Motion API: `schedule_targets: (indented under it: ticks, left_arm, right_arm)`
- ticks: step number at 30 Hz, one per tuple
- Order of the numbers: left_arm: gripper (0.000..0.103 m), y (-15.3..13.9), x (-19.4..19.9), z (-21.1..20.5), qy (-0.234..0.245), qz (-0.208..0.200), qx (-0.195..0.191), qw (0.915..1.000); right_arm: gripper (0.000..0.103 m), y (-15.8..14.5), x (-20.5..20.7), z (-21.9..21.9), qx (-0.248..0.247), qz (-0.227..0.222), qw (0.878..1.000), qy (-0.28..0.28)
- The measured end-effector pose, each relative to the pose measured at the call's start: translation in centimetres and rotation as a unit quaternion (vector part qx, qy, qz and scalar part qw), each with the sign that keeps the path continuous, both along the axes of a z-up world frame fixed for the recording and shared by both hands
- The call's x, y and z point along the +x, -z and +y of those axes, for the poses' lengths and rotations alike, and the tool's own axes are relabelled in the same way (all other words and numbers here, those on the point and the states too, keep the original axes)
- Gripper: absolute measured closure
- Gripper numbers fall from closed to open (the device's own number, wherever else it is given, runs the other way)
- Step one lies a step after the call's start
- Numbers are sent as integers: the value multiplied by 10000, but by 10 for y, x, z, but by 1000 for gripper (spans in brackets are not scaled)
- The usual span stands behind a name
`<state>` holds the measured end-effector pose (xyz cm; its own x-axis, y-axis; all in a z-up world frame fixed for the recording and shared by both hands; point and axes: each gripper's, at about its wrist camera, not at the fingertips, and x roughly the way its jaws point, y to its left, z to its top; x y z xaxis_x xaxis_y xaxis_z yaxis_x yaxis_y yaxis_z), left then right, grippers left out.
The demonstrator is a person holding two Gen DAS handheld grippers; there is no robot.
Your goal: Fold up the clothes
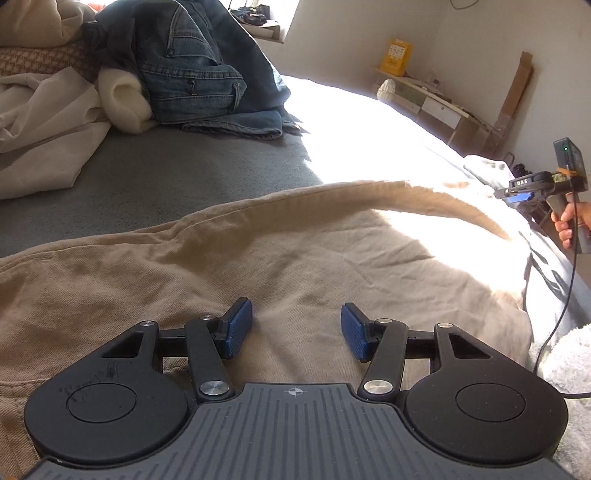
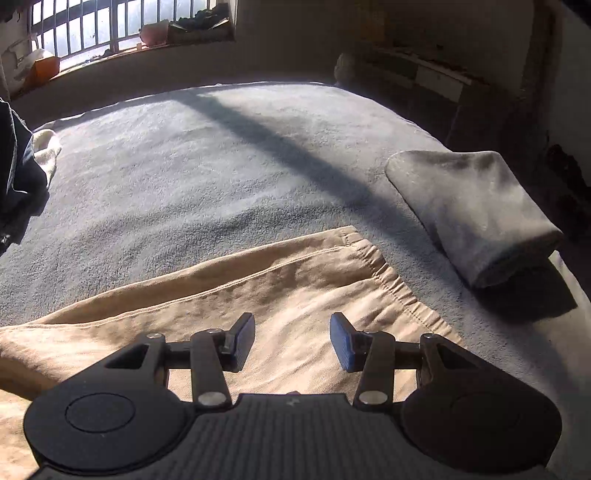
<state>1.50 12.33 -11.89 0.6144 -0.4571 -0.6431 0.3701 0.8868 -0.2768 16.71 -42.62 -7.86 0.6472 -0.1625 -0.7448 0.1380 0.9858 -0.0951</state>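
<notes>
Tan trousers [image 1: 258, 266] lie spread flat on the grey bed cover [image 1: 184, 173]. In the left wrist view my left gripper [image 1: 296, 328] hovers over the trousers, open, with nothing between its blue pads. In the right wrist view my right gripper [image 2: 292, 341] is open above a trouser leg [image 2: 295, 288], close to the stitched hem [image 2: 391, 277], and its pads are clear of the cloth. A hand [image 1: 567, 225] holding the right gripper's handle shows at the right edge of the left wrist view.
Blue jeans [image 1: 207, 81] and cream garments [image 1: 44, 118] are heaped at the far left of the bed. A folded grey garment [image 2: 476, 214] lies near the bed's right edge. Beyond the bed stand a low shelf [image 1: 436, 99] and a barred window [image 2: 110, 26].
</notes>
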Motion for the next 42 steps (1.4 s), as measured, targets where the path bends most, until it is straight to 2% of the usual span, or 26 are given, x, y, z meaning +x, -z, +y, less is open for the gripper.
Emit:
schedule_targets:
  ticks: [2, 4, 6, 8, 14, 16, 18, 22, 24, 29, 33, 37, 40, 42]
  left_arm:
    - [49, 0, 0, -1, 43, -13, 47, 10000]
    - [49, 0, 0, -1, 59, -19, 77, 10000]
    - [49, 0, 0, -3, 50, -7, 112, 9999]
    - [49, 0, 0, -5, 41, 10, 159, 9999]
    - [47, -1, -1, -10, 26, 33, 303, 9995]
    - [47, -1, -1, -11, 28, 44, 336, 9994]
    - [46, -1, 0, -12, 27, 62, 346, 9994]
    - [44, -1, 1, -14, 6, 64, 356, 9993]
    - [43, 0, 1, -15, -10, 46, 372, 9993]
    - [43, 0, 0, -17, -53, 41, 381, 9993]
    - [43, -1, 1, -17, -65, 57, 379, 9992]
    - [43, -1, 1, -18, -69, 58, 395, 9992]
    - [43, -1, 1, -19, -57, 58, 413, 9991]
    - [43, -1, 1, -19, -46, 61, 423, 9991]
  right_arm:
    - [55, 9, 13, -12, -482, 195, 9984, -217]
    - [55, 12, 21, -19, -735, 154, 9966, -327]
    - [50, 14, 32, -28, -754, 137, 9965, -340]
    - [39, 19, 46, -37, -814, 266, 9960, -242]
    - [39, 35, 76, -56, -672, 505, 9960, -301]
    - [55, 36, 77, -56, -695, 524, 9956, -354]
    - [79, 32, 73, -52, -826, 451, 9948, -399]
    - [86, 22, 60, -43, -1201, 219, 9913, -494]
    - [87, 12, 53, -40, -1284, -99, 9907, -444]
    - [87, -1, 59, -37, -1350, -533, 9890, -281]
    - [88, 6, 74, -35, -1343, -482, 9894, -268]
    - [88, 27, 87, -38, -1221, -272, 9920, -147]
    - [80, 39, 91, -50, -874, -245, 9957, 195]
    - [69, 38, 88, -64, -544, -437, 9960, 552]
